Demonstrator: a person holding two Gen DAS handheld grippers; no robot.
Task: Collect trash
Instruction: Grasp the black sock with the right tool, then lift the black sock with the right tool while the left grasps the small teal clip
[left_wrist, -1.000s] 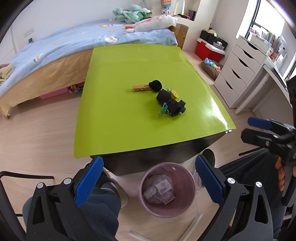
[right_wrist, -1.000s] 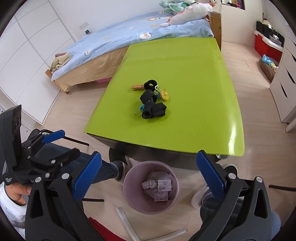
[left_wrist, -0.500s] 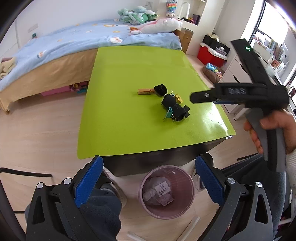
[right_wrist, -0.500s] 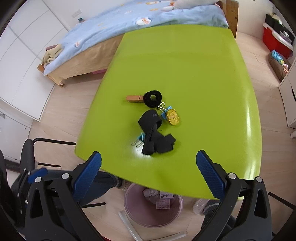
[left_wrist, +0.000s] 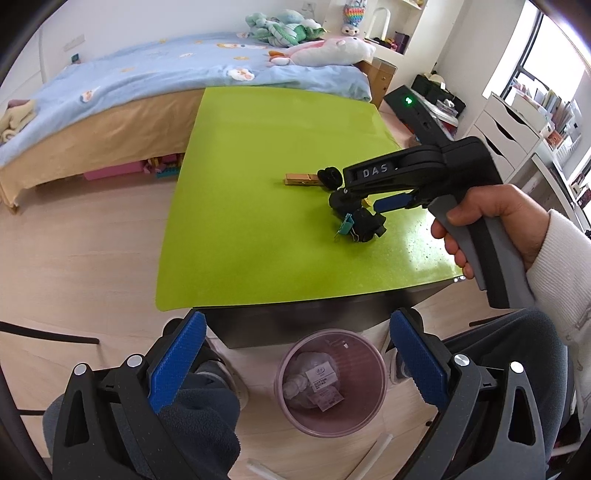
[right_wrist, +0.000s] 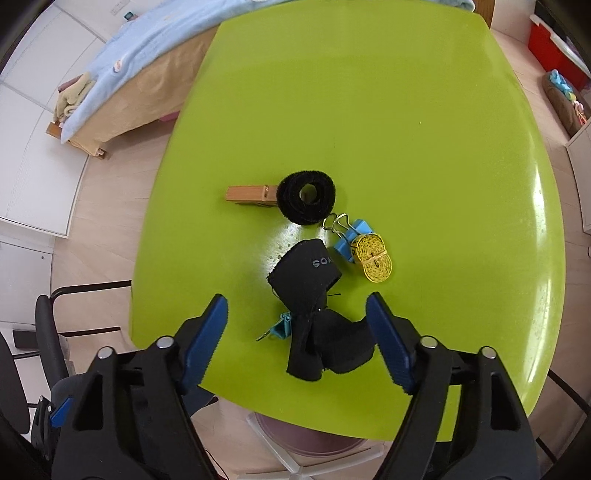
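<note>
So the right hand-held gripper (right_wrist: 297, 325) is down over the green worktop (right_wrist: 406, 129) near its front edge, jaws have just been closing in but there's a gap on both sides, and the black scrap of fabric (right_wrist: 314, 306) sits between the blue pads, not pinched. A teal binder clip (right_wrist: 279, 329) is touching the scrap. Toward the middle of the worktop: a black ring (right_wrist: 306, 196) against a wooden clothespin (right_wrist: 248, 194), plus a blue binder clip (right_wrist: 349, 242) and yellow tape roll (right_wrist: 373, 258). The left hand-held gripper (left_wrist: 295, 365) hangs wide open and empty above the pink trash bin (left_wrist: 369, 417) on the floor, just off the front edge.
</note>
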